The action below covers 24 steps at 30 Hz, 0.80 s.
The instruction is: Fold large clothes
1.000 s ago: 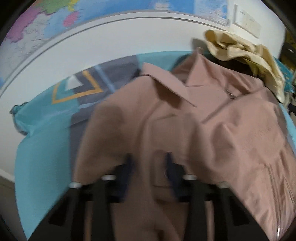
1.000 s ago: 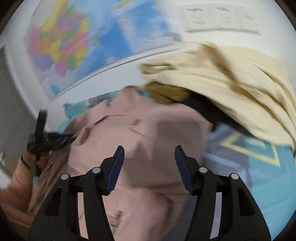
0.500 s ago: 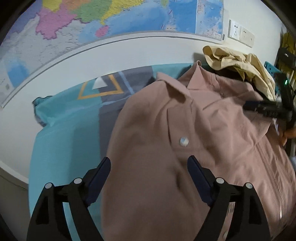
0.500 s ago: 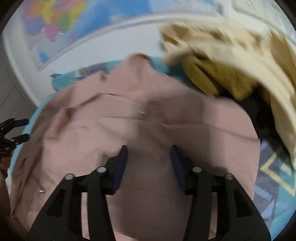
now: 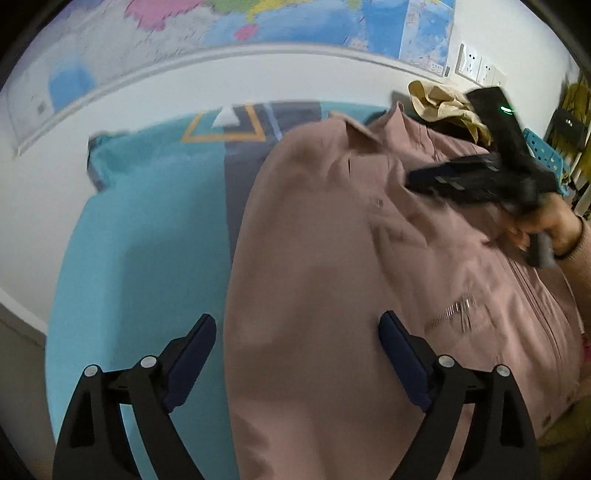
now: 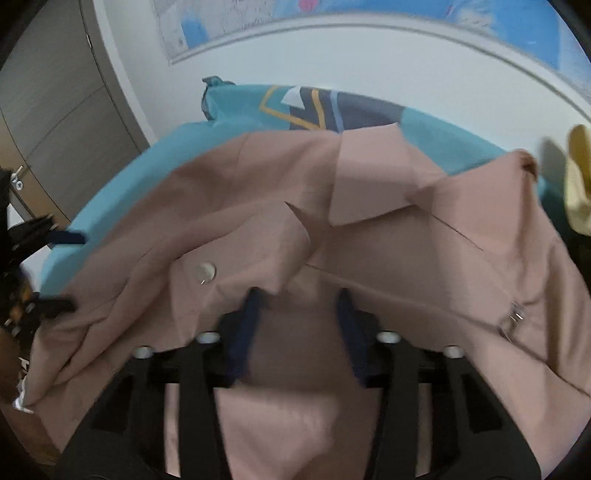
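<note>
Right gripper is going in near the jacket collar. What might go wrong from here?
1. The right gripper, jaws just closing, sits among overlapping flaps of the pink jacket; it may pinch several layers or only the loose collar.
2. The left gripper is open, holding nothing, so a pull could drag the jacket across the bedsheet.
3. The beige clothes crowd the collar.

I'm in a home bedroom: a bed with a teal patterned sheet (image 5: 140, 236), a wall map (image 5: 295, 26), piled clothes (image 5: 443, 103).
</note>
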Tool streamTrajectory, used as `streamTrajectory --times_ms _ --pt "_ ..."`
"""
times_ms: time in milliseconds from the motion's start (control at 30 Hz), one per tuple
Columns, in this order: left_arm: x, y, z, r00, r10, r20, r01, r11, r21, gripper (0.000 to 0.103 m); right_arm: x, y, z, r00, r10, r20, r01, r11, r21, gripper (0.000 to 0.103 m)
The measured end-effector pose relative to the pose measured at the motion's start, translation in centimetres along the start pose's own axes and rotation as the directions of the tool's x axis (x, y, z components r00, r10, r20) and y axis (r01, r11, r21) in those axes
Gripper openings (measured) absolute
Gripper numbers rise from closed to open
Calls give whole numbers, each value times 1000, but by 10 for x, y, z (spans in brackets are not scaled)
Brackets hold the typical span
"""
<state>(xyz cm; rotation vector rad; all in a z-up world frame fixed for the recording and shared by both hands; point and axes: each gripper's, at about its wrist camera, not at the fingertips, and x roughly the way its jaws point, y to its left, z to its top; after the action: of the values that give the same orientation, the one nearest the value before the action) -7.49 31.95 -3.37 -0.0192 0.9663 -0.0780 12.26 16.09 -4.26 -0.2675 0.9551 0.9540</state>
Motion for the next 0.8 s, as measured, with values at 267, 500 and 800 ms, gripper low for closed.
streamTrajectory --times_ms 267,500,800 --pt "-1 6 -45 987 -135 -89 131 990 -42 80 -7 7 25 989 59 133 -62 998 22 6" --pt "-24 26 -30 1000 6 -14 -7 998 -68 3 -6 -2 6 999 13 53 -16 998 62 28" --pt "-60 55 -8 989 123 82 -112 985 -134 66 -48 20 -27 991 103 87 -107 994 34 58"
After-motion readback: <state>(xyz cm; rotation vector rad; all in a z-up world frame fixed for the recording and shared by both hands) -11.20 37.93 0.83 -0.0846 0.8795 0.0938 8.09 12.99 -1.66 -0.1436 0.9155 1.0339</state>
